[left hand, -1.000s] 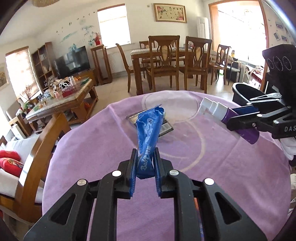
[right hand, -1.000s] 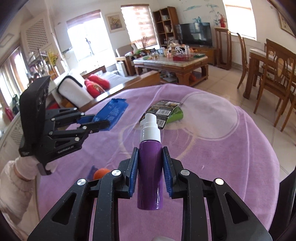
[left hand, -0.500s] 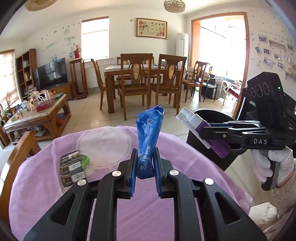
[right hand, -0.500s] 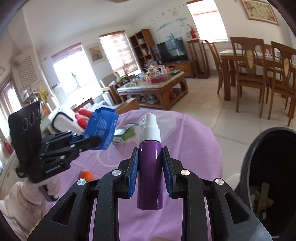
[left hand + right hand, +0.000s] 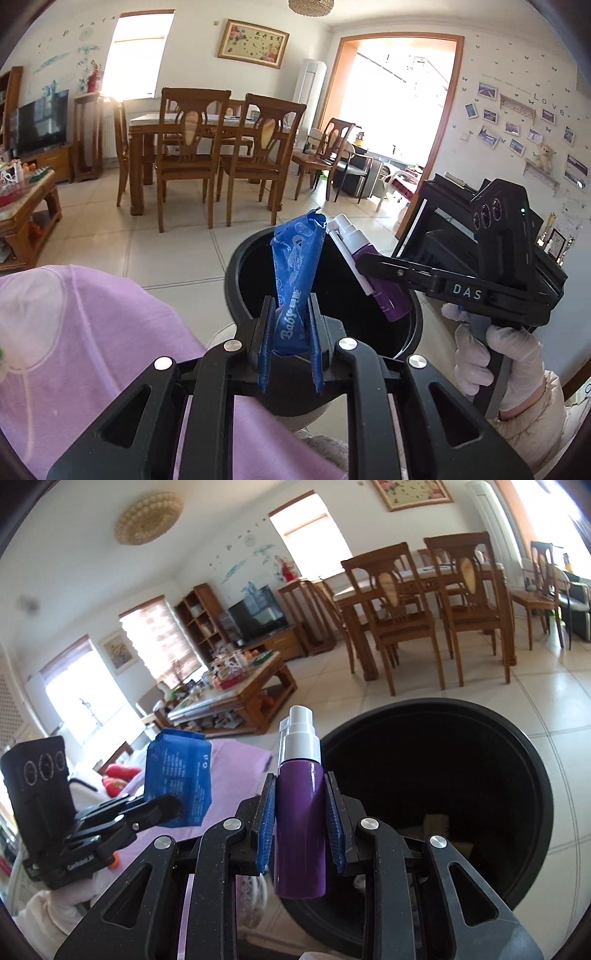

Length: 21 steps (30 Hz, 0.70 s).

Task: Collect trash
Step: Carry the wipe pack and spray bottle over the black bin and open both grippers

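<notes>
Nearly done: left gripper [image 5: 290, 345] clenches the crinkled blue plastic wrapper [image 5: 295, 273], right gripper [image 5: 301, 825] the purple spray bottle [image 5: 301, 812]; round black bin [image 5: 517, 775] at two o'clock, drops pending.

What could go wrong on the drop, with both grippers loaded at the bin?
1. The left gripper holds the blue wrapper near the black bin's close rim, by the purple cloth; released here, the light wrapper could land outside.
2. The right gripper holds the purple spray bottle close beside the wrapper; the two could knock together.
3. The bottle hangs tilted over the opening; dropped, it might strike the rim.
</notes>
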Tool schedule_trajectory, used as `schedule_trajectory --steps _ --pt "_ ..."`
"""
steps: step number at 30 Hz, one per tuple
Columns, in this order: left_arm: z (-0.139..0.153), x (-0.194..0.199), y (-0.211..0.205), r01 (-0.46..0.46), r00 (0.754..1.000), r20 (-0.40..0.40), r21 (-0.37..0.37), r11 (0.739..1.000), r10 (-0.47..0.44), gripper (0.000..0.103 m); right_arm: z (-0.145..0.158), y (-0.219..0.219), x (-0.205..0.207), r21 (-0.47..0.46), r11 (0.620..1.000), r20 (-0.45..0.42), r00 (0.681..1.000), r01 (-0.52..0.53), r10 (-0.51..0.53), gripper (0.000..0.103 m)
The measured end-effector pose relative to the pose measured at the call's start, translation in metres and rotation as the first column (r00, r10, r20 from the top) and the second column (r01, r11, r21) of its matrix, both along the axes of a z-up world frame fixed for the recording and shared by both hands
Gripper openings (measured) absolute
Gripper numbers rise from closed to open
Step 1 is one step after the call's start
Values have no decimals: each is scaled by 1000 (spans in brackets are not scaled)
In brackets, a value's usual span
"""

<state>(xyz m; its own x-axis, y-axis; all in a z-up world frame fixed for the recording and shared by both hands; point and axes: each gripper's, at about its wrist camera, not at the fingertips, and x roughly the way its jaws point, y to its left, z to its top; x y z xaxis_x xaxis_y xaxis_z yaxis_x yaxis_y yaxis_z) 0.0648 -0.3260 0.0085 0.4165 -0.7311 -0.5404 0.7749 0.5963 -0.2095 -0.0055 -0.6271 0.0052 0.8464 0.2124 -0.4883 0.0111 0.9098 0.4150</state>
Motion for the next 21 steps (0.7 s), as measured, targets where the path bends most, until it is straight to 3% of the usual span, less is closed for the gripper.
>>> schedule_trajectory --steps 8,21 --pt "-24 1 -51 52 996 -71 46 998 -49 17 -36 -56 -11 54 994 -34 995 94 -93 26" --pt "-38 -4 -71 70 996 -66 102 992 -64 18 -59 -66 -11 72 989 -66 990 126 -121 26"
